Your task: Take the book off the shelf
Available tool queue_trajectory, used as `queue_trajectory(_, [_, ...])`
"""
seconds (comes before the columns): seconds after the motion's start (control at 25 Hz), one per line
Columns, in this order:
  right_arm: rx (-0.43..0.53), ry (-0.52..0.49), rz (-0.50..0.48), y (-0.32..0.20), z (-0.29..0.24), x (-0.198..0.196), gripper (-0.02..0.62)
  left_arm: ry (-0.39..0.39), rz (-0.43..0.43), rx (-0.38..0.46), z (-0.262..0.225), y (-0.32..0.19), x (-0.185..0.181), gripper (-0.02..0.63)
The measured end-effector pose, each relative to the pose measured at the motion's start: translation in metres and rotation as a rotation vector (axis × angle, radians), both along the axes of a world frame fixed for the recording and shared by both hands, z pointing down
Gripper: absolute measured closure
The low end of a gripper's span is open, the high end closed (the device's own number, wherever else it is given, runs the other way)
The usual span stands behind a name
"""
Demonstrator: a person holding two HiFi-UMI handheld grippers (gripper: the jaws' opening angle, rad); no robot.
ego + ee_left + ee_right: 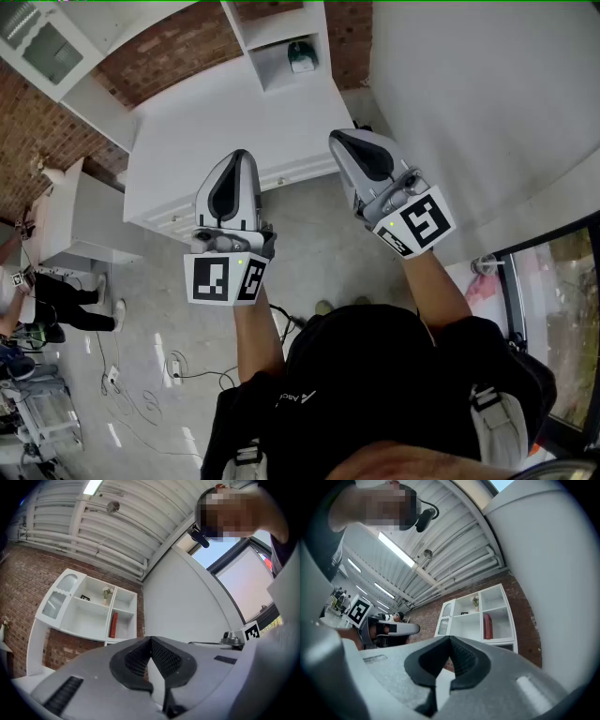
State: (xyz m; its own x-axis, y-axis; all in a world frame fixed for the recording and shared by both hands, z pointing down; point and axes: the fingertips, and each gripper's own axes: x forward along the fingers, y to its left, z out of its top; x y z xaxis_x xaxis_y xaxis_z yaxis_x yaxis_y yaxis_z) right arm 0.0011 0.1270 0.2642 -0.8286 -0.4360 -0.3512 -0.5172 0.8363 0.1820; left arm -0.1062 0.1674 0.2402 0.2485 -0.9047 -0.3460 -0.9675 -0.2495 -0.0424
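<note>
Left gripper (150, 639), right gripper (450, 638): both clenched, empty.
Jaws meet tip to tip, nothing between them. Red book (113, 625) stands upright in a right-hand compartment of shelf (89, 620), well apart from both.

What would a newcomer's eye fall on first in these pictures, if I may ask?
The left gripper and the right gripper stand out first, raised side by side in the middle of the head view, both with jaws together and nothing between them. Beyond them, the gripper views show a white shelf unit against a brick wall. A red book stands upright in the unit's right-hand column.
</note>
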Motion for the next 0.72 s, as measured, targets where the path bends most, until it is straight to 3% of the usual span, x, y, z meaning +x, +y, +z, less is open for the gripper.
queue_trajectory(0.36, [-0.018,-0.002,0.004,0.001,0.000,-0.024,0.594,0.023,0.016,0.010,0.003,0.003,-0.023,0.607])
queue_trajectory(0.72, [-0.034,0.030,0.048,0.002,0.018,-0.062,0.594,0.086,-0.036,0.033,0.004,-0.010,-0.081,0.607])
